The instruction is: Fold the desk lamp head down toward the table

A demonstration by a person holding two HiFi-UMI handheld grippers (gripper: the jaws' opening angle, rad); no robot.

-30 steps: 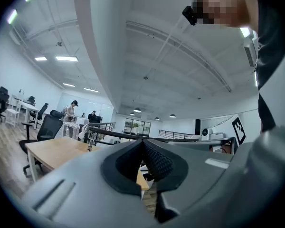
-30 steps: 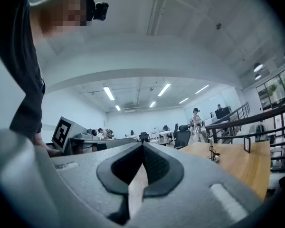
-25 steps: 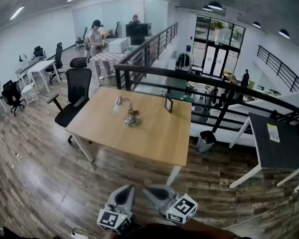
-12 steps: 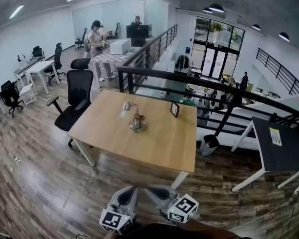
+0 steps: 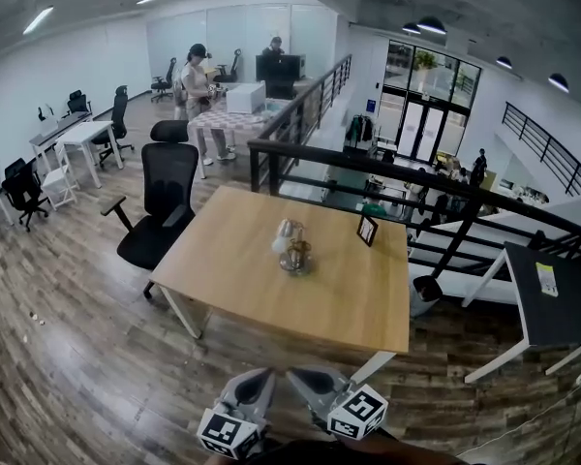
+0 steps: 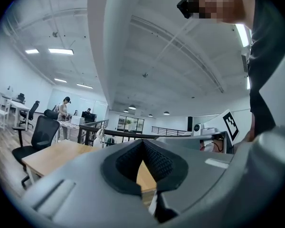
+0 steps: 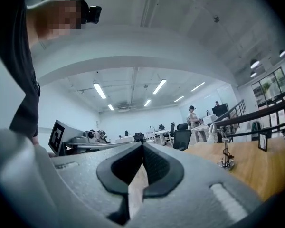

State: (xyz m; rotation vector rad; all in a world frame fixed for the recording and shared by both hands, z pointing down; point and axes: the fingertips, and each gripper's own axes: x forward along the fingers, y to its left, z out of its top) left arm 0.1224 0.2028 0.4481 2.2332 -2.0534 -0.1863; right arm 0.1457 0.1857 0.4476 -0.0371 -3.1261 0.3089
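A small metal desk lamp [image 5: 292, 245] stands near the middle of the wooden table [image 5: 232, 279], its head raised and turned left. My two grippers hang side by side at the bottom of the head view, well short of the table's near edge. Both the left gripper [image 5: 252, 387] and the right gripper [image 5: 310, 386] are shut with nothing held. In the left gripper view the shut gripper [image 6: 142, 144] points level over the table, the lamp [image 6: 100, 133] small and far off. The right gripper [image 7: 142, 146] view has the lamp [image 7: 225, 156] on its right.
A black office chair [image 5: 160, 201] stands at the table's left end. A small framed picture [image 5: 367, 229] sits at the table's far right. A black railing [image 5: 397, 172] runs behind the table. A dark table [image 5: 552, 303] and a bin [image 5: 426, 294] are at right. People stand far back [image 5: 198, 85].
The table and lamp have come nearer and slid right in the head view as both grippers moved forward together. Both stay shut.
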